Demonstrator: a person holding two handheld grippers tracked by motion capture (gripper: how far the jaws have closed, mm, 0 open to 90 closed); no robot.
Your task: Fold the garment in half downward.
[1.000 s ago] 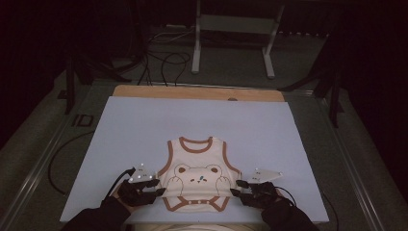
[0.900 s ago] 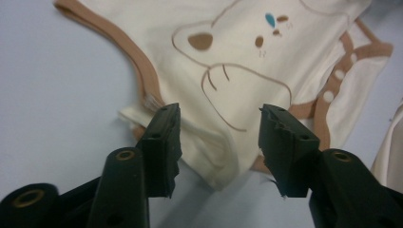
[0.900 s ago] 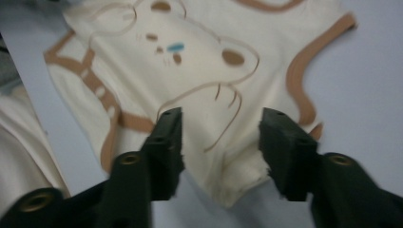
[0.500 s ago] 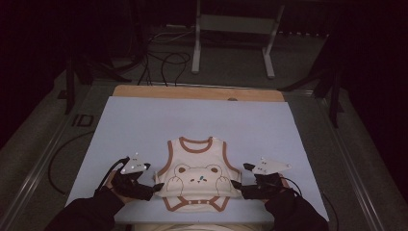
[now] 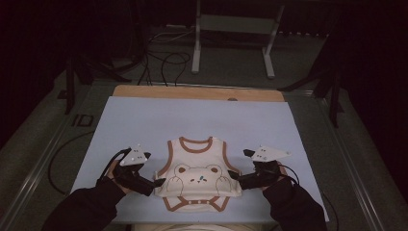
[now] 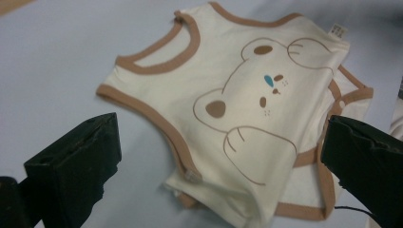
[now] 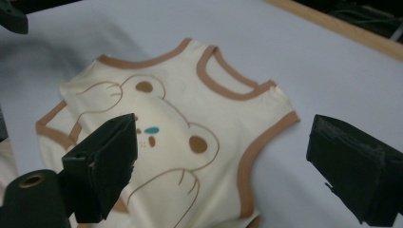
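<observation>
The jaws of the left gripper (image 5: 155, 184) are spread wide and have just been opening; nothing is pinched between them, and the baby bodysuit (image 6: 247, 109) is seen lying beyond them in the left gripper view. The jaws of the right gripper (image 5: 237, 180) are likewise spread, have just been opening, and hold nothing; in the right gripper view the same garment (image 7: 176, 128) is seen past them on the cover.

In the high view the left gripper is placed at 9 o'clock of the bodysuit (image 5: 198, 173), its tips just beside the garment's lower side edge, and the right gripper at 3 o'clock, equally close. Whether the tips touch the cloth cannot be told.

The bodysuit is cream, sleeveless, and trimmed in brown at the neck, armholes and leg openings. A bear's face is drawn on the chest in brown outline, with brown ears, a blue-green nose and two paws raised below. Its lower part is folded up under the front, and the brown-edged crotch flap is shown at 6 o'clock. It lies flat, neck toward 12 o'clock, on the pale blue cover of the bench (image 5: 144, 120), near the front edge.
</observation>
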